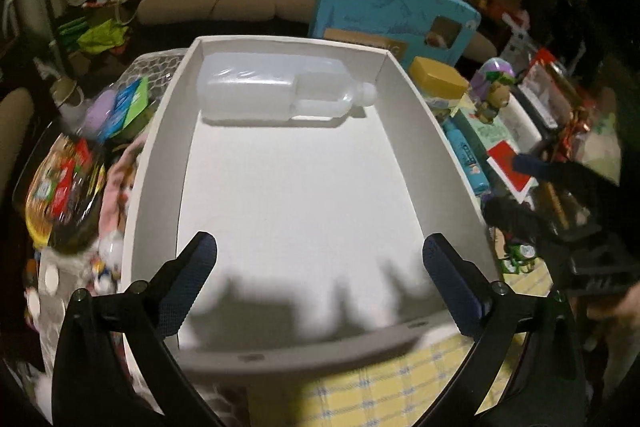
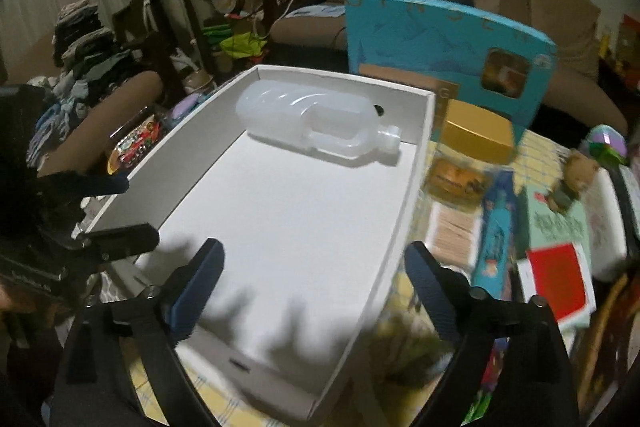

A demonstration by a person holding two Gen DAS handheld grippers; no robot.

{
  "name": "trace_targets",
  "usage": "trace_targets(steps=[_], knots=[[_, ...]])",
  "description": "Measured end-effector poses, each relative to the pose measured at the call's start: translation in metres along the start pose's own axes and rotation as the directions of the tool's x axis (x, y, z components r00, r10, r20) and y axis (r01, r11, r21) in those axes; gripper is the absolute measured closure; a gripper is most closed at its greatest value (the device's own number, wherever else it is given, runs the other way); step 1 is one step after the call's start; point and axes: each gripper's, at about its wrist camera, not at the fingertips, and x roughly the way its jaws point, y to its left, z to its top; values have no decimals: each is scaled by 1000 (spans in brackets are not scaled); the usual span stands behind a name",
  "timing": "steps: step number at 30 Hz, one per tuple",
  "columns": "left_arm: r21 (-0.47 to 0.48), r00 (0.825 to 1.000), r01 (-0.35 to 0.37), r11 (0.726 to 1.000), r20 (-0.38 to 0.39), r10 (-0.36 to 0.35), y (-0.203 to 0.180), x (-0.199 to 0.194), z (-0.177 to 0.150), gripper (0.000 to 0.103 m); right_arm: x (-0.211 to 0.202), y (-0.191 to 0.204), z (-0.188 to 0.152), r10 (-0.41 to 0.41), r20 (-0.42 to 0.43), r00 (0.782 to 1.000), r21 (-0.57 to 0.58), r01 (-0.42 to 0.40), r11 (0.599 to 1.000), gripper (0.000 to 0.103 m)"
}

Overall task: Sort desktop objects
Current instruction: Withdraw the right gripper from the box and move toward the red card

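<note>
White box [image 1: 160,155] sits mid-table on a yellow checked cloth [image 1: 380,391]. One translucent plastic bottle [image 1: 280,93] lies on its side inside, at the 12 o'clock end of the box, cap toward 3 o'clock, touching the floor near the far wall. Rest of box floor bare, only shadows on it.

Left gripper [image 1: 320,259] hangs over the 6 o'clock end of the box, fingers wide apart, nothing between them. Right gripper [image 2: 314,263] above the box's 5 o'clock corner, fingers also spread wide, holding nothing.

Clutter at 3 o'clock of the box: gold-lidded jar [image 2: 476,135], blue tube [image 2: 496,231], red card [image 2: 560,279], small teddy bear [image 2: 574,175]. Teal gift box [image 2: 440,39] stands upright at 1 o'clock. Snack bag [image 1: 64,183] at 9 o'clock, blurred.
</note>
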Motion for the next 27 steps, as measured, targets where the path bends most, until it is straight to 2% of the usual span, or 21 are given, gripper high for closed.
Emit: trace_targets(steps=[7, 14, 18, 22, 27], knots=[[4, 999, -41, 999, 22, 41, -22, -31, -30, 0, -43, 3, -39, -14, 37, 999, 74, 11, 997, 6], [50, 999, -25, 998, 39, 23, -64, -46, -58, 0, -84, -13, -72, -28, 80, 996, 118, 19, 993, 5], [118, 997, 17, 993, 68, -25, -102, -47, -84, 0, -118, -41, -105, -45, 129, 991, 130, 29, 991, 5], [172, 993, 62, 983, 86, -77, -140, -37, -105, 0, -145, -84, -144, -109, 148, 983, 142, 88, 986, 5], [243, 987, 107, 964, 89, -132, -182, -17, -122, 0, -163, -134, -182, -80, 184, 980, 265, 29, 964, 9]])
